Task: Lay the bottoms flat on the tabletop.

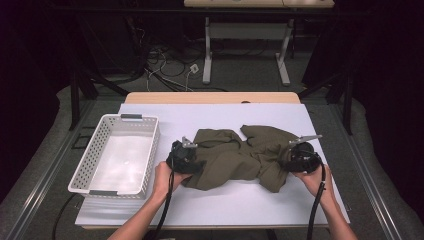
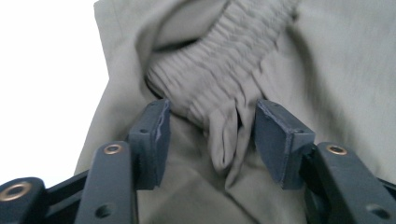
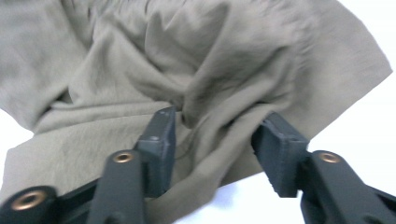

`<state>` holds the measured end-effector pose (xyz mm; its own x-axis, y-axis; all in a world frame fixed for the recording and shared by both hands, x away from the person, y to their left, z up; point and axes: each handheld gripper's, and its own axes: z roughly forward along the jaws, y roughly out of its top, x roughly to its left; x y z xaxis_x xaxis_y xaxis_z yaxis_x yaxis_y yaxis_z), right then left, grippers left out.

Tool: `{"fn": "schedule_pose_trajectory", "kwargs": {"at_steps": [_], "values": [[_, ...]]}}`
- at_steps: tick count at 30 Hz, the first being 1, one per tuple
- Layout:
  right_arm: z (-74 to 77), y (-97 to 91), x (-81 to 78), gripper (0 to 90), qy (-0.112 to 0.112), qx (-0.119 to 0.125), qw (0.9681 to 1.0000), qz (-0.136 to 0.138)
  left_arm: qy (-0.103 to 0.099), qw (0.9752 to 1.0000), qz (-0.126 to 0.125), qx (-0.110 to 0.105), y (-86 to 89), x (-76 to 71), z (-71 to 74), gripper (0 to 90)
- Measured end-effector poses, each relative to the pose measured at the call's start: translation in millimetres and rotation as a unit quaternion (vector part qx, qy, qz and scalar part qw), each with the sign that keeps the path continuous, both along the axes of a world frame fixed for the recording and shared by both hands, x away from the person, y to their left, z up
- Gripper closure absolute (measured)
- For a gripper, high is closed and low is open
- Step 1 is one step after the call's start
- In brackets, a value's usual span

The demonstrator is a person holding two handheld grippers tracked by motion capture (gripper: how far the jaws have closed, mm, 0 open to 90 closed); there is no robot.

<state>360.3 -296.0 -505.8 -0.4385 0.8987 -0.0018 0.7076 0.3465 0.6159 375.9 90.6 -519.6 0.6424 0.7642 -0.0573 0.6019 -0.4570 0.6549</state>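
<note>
Because it is only thin olive cloth, the crumpled garment [image 1: 240,157] lying at the middle of the white table [image 1: 225,205] looks light, limp and quick to sag or bunch; nothing about it seems fragile, though a loose fold could slide out of a shallow pinch. It lies to the right of the empty white basket [image 1: 117,155], which stands at the table's left edge, apart from the cloth.

For a firm hold, the thicker parts look best. A gathered, ribbed band [image 2: 219,79], probably an elastic waistband, shows in the left gripper view and should give more bite than the flat fabric. On the right, the doubled fold near the hem [image 3: 219,116] is the likeliest purchase.

Both forearms come in from the near edge, hands spread to the garment's two ends. The left gripper [image 1: 182,155] sits low at the cloth's left end, aimed toward the right and far side; its jaws stand apart with a tongue of the band between them, no pad pressing on it. The right gripper [image 1: 301,156] rests at the right end, its jaws likewise apart astride a ridge of fabric, not clamped.
</note>
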Motion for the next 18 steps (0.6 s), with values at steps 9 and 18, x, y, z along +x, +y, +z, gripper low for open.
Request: {"fn": "schedule_pose_trajectory", "kwargs": {"at_steps": [9, 18], "values": [[31.0, -8.6, 9.5, 47.7, -0.060, 0.037, 0.9970, -0.034, 0.008, 0.9996, 0.018, -0.021, 3.9, 11.4, 2.5, 46.2], [-8.9, -4.5, 54.9, 48.9, -0.010, 0.039, 0.9966, -0.073, 0.035, 0.9992, 0.017, -0.004, -3.1, 18.2, -17.6, 50.2]]}}
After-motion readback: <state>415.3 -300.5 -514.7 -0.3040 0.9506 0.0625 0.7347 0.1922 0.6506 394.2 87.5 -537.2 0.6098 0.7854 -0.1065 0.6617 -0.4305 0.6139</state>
